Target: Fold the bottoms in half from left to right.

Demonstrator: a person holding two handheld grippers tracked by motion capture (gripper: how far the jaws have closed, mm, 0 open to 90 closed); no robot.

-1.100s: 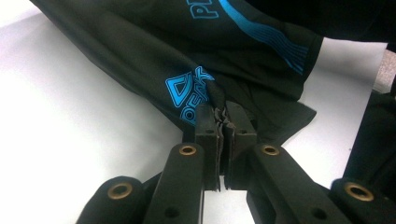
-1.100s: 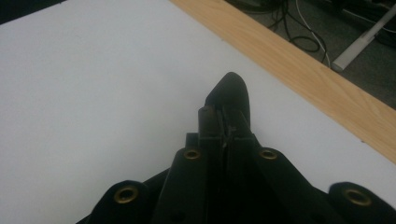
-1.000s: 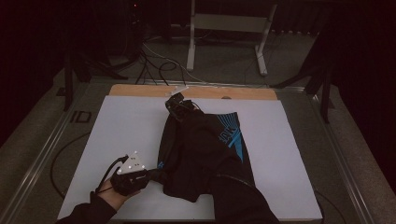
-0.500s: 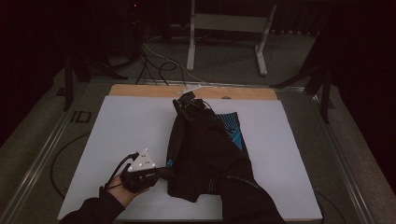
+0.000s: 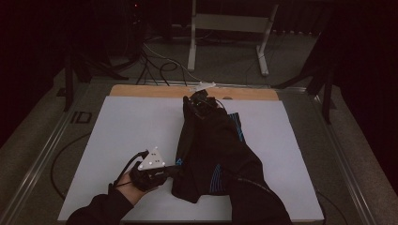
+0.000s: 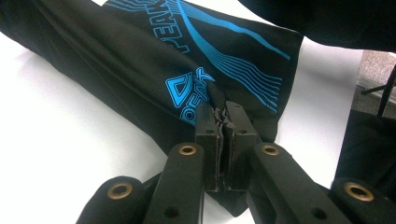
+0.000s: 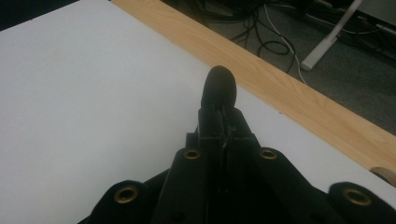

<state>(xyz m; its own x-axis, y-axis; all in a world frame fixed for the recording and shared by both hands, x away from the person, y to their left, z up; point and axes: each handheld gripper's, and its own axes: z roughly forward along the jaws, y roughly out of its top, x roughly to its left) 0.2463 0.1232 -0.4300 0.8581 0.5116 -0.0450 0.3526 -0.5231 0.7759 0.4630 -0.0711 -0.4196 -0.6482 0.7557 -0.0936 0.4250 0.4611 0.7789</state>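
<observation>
A black garment [image 5: 211,154] with blue print lies lengthwise on the white table top [image 5: 122,136]. My left gripper [image 5: 173,169] is at its near left edge, shut on a bunch of the cloth beside the blue logo [image 6: 189,91]. In the left gripper view the left gripper [image 6: 223,112] has the fabric [image 6: 116,56] pinched between its pads. My right gripper [image 5: 198,101] holds the far end near the wooden strip. In the right gripper view the right gripper [image 7: 223,119] is shut on a black nub of cloth [image 7: 218,88]. A dark sleeve [image 5: 253,197] covers the garment's near right part.
A wooden strip [image 5: 141,90] runs along the table's far edge. Beyond it, cables [image 5: 159,65] and a grey metal stand [image 5: 230,23] are on the floor. Metal rails [image 5: 42,159] border the table's sides. Bare white surface lies to the left and right of the garment.
Both grippers have moved to the right with the cloth in them. The garment has shifted right with them and is drawn out longer and narrower.
</observation>
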